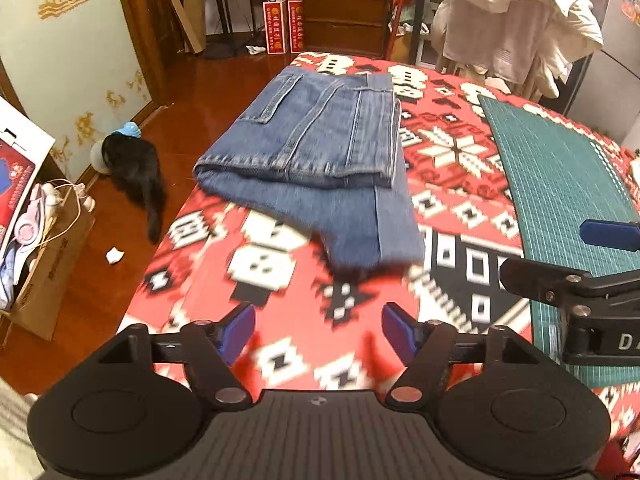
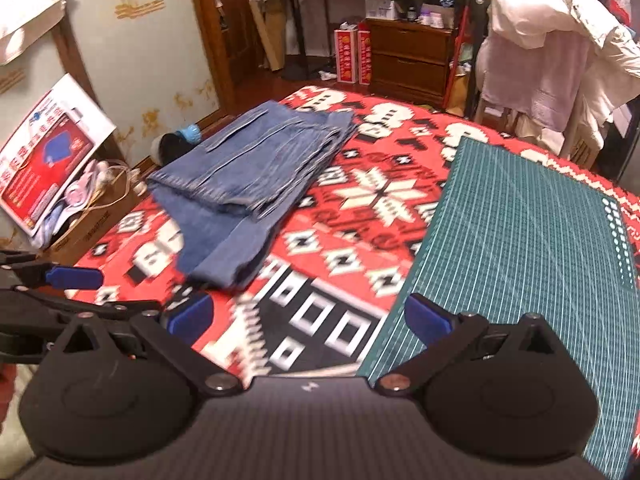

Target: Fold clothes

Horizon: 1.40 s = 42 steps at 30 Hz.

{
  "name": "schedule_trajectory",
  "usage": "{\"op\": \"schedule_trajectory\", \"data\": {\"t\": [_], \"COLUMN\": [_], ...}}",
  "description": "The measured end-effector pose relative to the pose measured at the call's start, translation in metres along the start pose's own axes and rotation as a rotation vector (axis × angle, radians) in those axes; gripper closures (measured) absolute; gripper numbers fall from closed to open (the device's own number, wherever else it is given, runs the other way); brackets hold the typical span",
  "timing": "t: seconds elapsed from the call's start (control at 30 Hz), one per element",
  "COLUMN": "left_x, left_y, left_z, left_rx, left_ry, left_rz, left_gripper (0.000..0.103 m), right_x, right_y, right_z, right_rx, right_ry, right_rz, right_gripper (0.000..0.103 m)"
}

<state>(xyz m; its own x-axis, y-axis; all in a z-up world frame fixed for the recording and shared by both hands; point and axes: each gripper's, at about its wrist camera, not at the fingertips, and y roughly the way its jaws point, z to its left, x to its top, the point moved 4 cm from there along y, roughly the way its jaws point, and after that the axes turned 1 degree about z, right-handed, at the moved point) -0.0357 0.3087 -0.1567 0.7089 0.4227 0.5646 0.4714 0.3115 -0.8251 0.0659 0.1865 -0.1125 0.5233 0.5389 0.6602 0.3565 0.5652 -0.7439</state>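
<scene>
Left wrist view shows only "D" legible on your right tongs (image 1: 608,252); box lettering is too blurred to read. Your left tongs (image 1: 318,330) hover level above the blanket (image 1: 280,264), spread wide, holding nothing. Your right tongs (image 2: 308,316) likewise gape empty. Folded jeans (image 1: 316,152) lie on the red patterned blanket, ahead of both, beside a green cutting mat (image 2: 520,240).
</scene>
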Motion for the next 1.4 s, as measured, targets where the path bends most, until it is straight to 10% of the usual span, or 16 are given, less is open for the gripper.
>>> {"op": "schedule_trajectory", "data": {"t": [0.83,1.4], "left_x": [-0.014,0.0], "left_y": [-0.109,-0.145], "left_z": [0.009,0.029], "left_rx": [0.241,0.156], "left_ry": [0.04,-0.142], "left_rz": [-0.148,-0.116], "left_gripper": [0.02,0.013], "right_x": [0.011,0.027], "right_y": [-0.116,-0.153], "right_z": [0.051,0.068], "right_rx": [-0.132,-0.187], "right_ry": [0.107,0.066], "right_rz": [-0.067,-0.064], "right_gripper": [0.001,0.0]}}
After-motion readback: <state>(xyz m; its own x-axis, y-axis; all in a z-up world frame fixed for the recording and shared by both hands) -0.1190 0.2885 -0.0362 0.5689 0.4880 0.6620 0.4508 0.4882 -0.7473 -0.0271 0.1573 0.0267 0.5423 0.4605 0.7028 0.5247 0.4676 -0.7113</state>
